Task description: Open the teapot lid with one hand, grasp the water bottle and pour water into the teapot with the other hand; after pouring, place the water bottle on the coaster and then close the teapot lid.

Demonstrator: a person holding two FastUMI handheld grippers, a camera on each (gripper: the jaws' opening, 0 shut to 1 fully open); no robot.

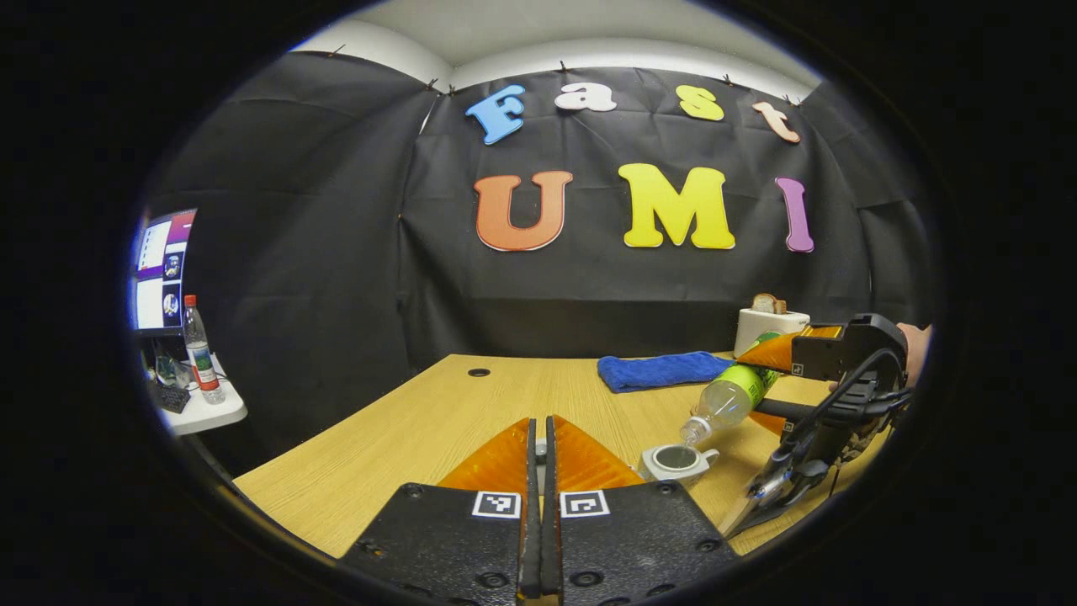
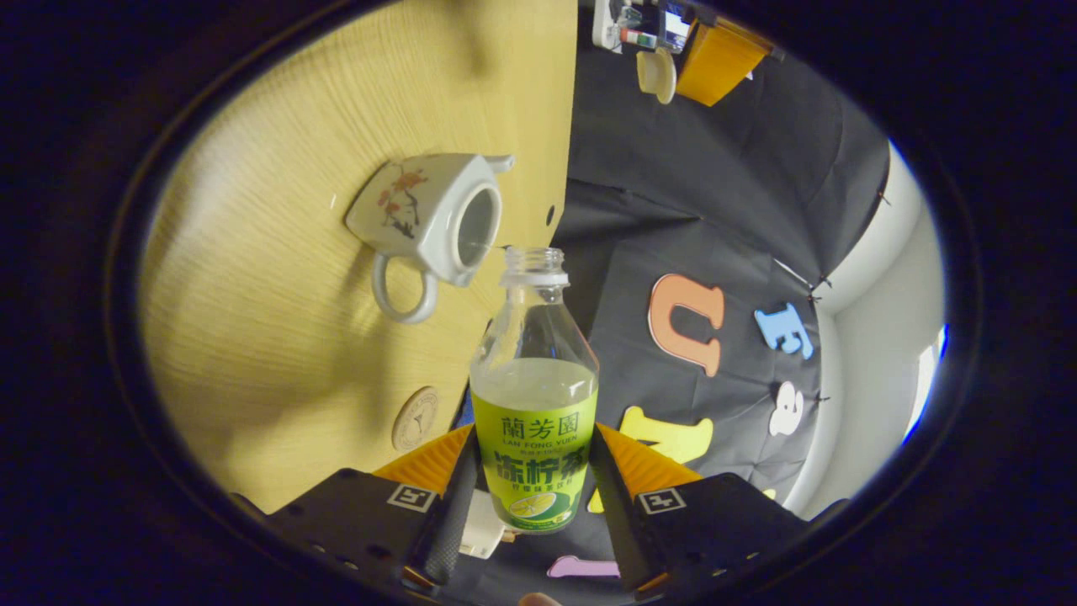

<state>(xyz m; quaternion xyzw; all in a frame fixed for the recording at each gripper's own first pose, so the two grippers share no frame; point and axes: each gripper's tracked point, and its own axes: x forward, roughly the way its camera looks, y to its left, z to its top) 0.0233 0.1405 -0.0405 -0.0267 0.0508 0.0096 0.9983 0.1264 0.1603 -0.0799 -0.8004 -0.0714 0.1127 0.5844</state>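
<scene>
Two jaws of my right gripper point(image 2: 532, 484) press the labelled waist of the water bottle point(image 2: 533, 396), tipped with its open mouth just beside the teapot point(image 2: 425, 215) on the tabletop point(image 2: 278, 337). The teapot stands uncovered; the coaster point(image 2: 415, 418) lies near it. My left gripper point(image 1: 542, 459) holds its jaws nearly together on something small I cannot make out.

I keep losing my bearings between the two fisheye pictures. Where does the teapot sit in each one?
Left gripper view: the teapot stands low and right of centre on the table, lid off, just under the mouth of the tilted water bottle.
Right gripper view: the teapot is upper left, seen sideways, opening facing the bottle's neck.
Shared landmark: the water bottle, held in the right tool.
</scene>
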